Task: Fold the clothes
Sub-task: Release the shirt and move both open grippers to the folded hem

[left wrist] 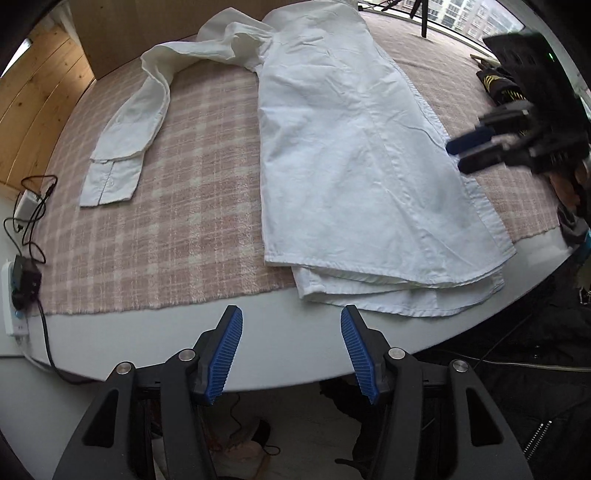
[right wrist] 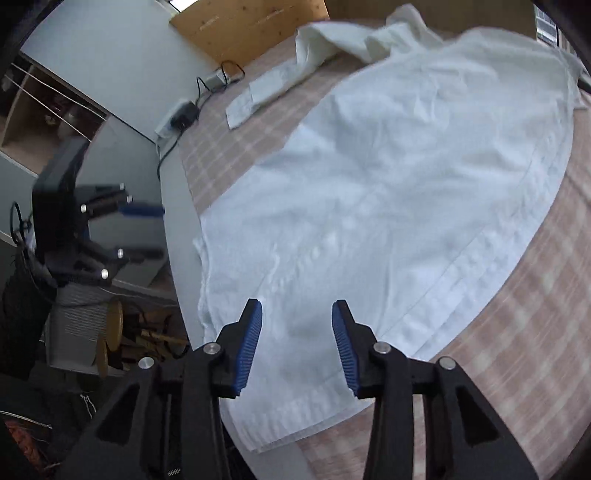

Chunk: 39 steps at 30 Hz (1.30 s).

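A white shirt lies on the checked cloth, one sleeve stretched left, with the left claw and right claw both open and empty

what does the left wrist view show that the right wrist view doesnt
Only the left wrist view shows the window with buildings outside and a dark striped garment at the far right. Only the right wrist view shows the shelving and clutter beside the table. Both show the white shirt on the pink plaid cloth, its sleeve spread out, the power strip, and both open hand-held grippers.
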Motion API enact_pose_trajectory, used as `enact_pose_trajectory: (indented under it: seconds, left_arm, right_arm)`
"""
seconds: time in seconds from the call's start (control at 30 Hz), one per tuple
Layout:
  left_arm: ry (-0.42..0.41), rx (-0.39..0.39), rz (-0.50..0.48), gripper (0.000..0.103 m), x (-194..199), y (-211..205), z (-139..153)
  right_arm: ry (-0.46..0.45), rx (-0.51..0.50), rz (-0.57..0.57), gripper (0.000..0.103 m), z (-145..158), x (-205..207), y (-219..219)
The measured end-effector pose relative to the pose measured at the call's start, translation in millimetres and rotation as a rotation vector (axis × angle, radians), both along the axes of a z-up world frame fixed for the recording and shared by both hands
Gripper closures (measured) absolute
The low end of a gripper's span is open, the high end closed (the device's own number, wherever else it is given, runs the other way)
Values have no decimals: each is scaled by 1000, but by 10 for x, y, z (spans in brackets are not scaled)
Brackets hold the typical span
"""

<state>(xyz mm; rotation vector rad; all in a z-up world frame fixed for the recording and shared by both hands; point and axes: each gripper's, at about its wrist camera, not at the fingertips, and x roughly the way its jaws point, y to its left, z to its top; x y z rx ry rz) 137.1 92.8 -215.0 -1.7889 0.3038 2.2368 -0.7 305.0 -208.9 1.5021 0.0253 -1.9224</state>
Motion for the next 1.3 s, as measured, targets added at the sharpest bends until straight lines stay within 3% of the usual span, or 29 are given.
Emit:
enact_pose_trajectory:
  seconds: [0.23,0.37,0.47,0.57,0.8,0.93,1.3]
  left_arm:
    - [37,17,-215,50,-145,-139,-149]
    - [61,18,-306,50,-207,-185,-194]
    - [55,25,-365,50,-219,-191,-239]
    - [64,21,-424,50,-216,-163,-280]
    - [76,21,-527,50,-233,-57,-367]
    - [75,-17,-568,50,-256,27,-466]
    - [54,-31,-548,58,-451,-5,-525]
  right_arm:
    - [-10,253,-192,64,-181,787,-77]
    - [21,168,-332,63,63,1116,-29]
    - [45,181,-319,60,94,1288,-256]
    - [112,280,-271,59,67,1360,-509]
    - [150,429,-173,58,-97,1313,-641]
    - [131,420,-166,59,-122,1277,-608]
    - [117,333,-182,59,17,1157,-526]
